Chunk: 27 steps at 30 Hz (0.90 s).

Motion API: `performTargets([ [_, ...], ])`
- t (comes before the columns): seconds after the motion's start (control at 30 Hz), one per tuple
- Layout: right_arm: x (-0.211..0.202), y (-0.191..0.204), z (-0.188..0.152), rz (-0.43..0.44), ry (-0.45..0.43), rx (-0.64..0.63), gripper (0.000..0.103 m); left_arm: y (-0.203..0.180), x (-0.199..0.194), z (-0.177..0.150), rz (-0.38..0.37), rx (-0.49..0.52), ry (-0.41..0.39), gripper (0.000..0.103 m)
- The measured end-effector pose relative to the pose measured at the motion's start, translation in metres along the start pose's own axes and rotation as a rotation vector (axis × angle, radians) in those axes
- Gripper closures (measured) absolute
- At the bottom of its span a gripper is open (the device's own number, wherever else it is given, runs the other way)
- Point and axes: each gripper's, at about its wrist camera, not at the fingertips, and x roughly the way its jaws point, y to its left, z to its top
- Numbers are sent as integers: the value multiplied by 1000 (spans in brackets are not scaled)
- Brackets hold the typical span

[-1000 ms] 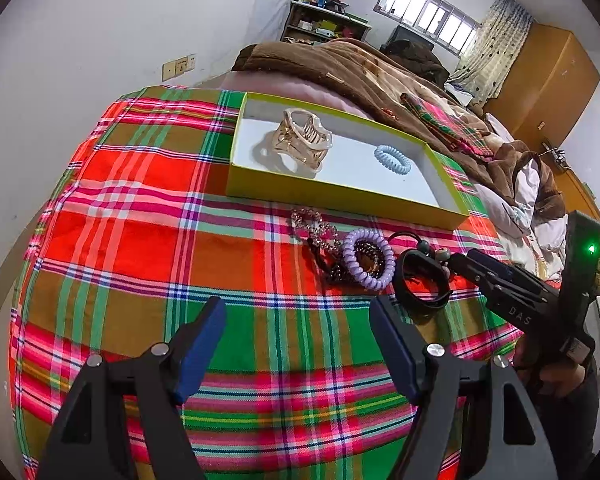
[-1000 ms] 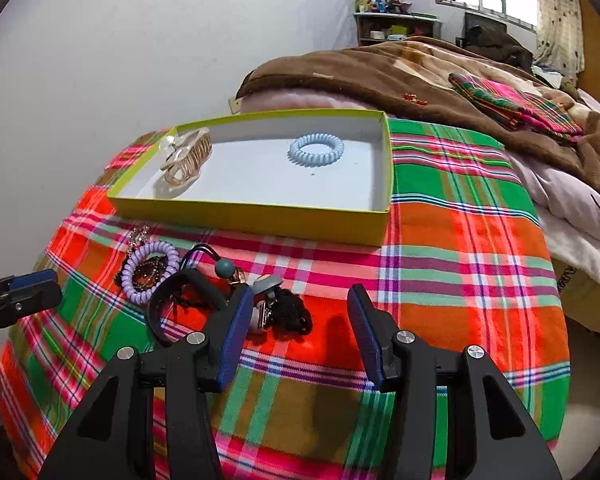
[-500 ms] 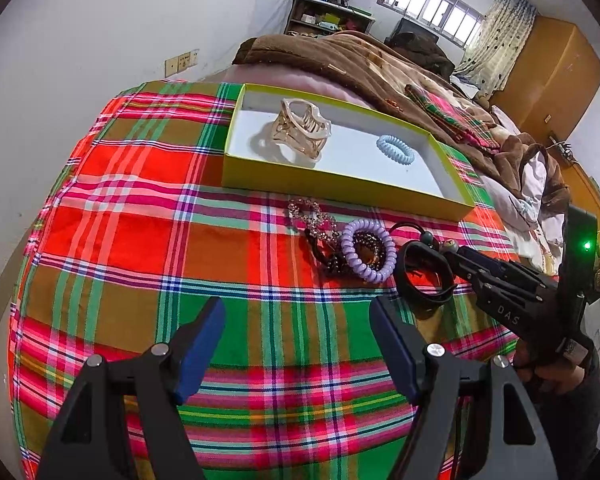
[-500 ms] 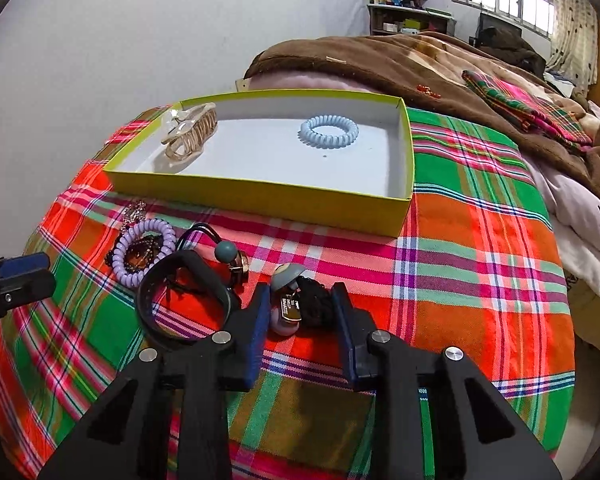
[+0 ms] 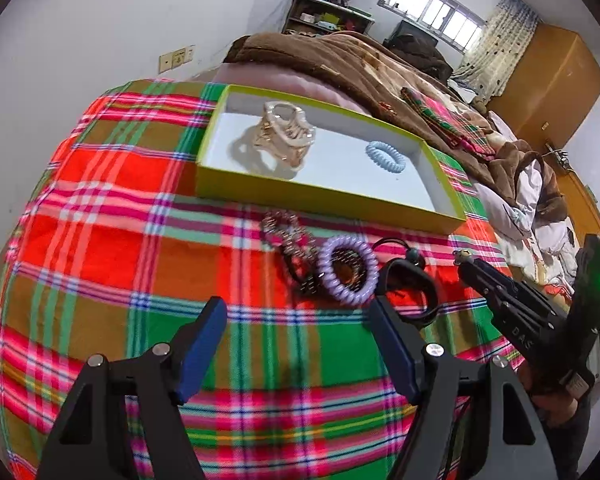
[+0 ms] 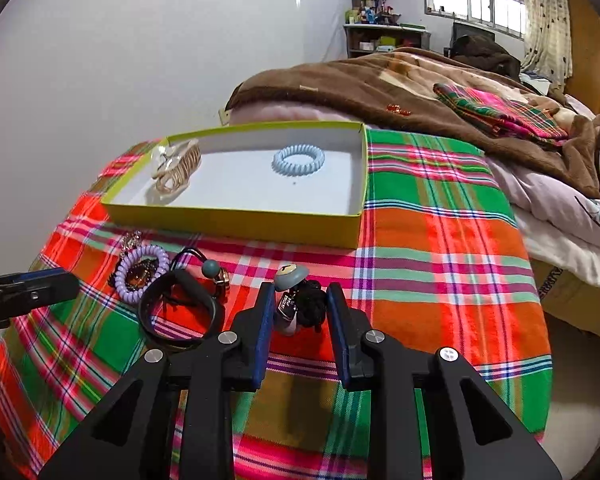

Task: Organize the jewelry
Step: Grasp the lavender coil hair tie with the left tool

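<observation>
A yellow-green box (image 6: 240, 222) (image 5: 324, 200) lies on the plaid cloth and holds a beige hair claw (image 6: 177, 166) (image 5: 286, 138) and a light blue coil hair tie (image 6: 299, 159) (image 5: 385, 157). In front of it lie a purple coil tie (image 6: 141, 273) (image 5: 347, 270), a beaded bracelet (image 5: 286, 232) and a black band (image 6: 180, 312) (image 5: 410, 294). My right gripper (image 6: 298, 312) is shut on a black hair tie with a grey charm (image 6: 300, 300), held just above the cloth. My left gripper (image 5: 296, 340) is open and empty, low over the cloth near the purple tie.
A brown blanket (image 6: 400, 88) and folded plaid cloth (image 6: 500, 116) lie on the bed behind the box. White bedding (image 6: 572, 216) hangs at the right. A wall (image 6: 140, 60) runs along the left. A wooden wardrobe (image 5: 548, 80) stands far right.
My right gripper closed on the black hair tie with the grey charm and lifted it slightly. The left gripper stayed open, shifting a little closer to the box.
</observation>
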Motion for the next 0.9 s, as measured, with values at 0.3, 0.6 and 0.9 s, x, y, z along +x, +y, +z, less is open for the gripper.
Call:
performTargets([
  [0.3, -9, -4, -4, 1, -26, 30, 76, -23, 27, 13, 105, 84, 30, 45],
  [0.6, -12, -5, -6, 11, -36, 34, 76, -35, 43, 13, 189, 149, 54, 60],
  [0.9, -12, -4, -7, 15, -36, 35, 76, -42, 46, 14, 220, 191, 57, 79],
])
